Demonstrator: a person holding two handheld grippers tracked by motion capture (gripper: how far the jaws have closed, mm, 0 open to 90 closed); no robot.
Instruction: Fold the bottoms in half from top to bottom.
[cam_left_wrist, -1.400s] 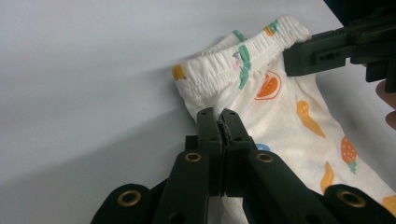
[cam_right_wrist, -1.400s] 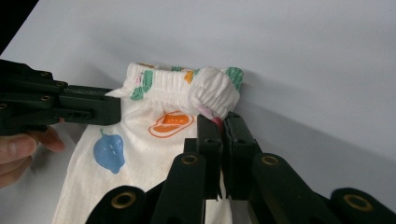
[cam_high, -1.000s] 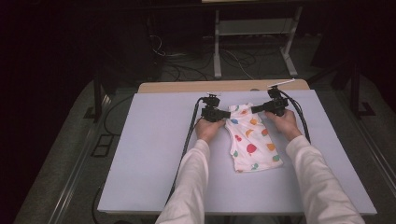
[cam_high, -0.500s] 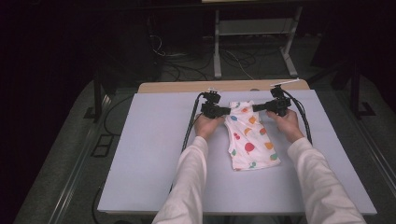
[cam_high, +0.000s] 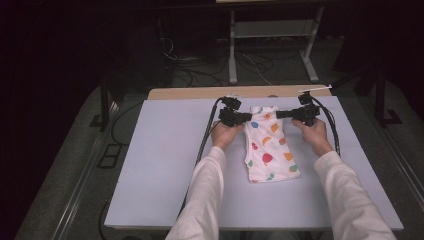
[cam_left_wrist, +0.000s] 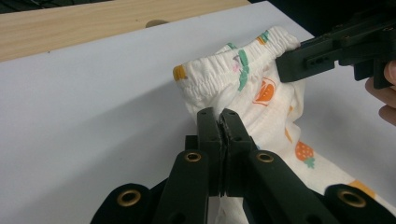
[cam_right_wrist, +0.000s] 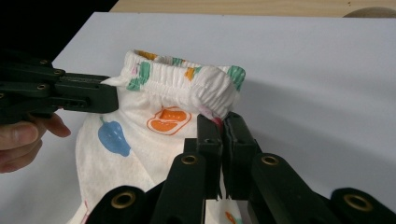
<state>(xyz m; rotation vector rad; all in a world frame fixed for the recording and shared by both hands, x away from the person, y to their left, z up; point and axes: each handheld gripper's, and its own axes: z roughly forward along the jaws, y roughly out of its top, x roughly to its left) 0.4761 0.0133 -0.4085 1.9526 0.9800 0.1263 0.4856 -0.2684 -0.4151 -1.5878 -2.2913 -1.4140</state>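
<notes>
Claws, left (cam_high: 246, 117) and right (cam_high: 278, 114), pinch shorts' (cam_high: 268, 150) waistband edges; open tabletop (cam_high: 165, 165) around.

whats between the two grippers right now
The elastic waistband of the fruit-print shorts, stretched between the left gripper and the right gripper, each shut on one side; clearest in the high view.
</notes>
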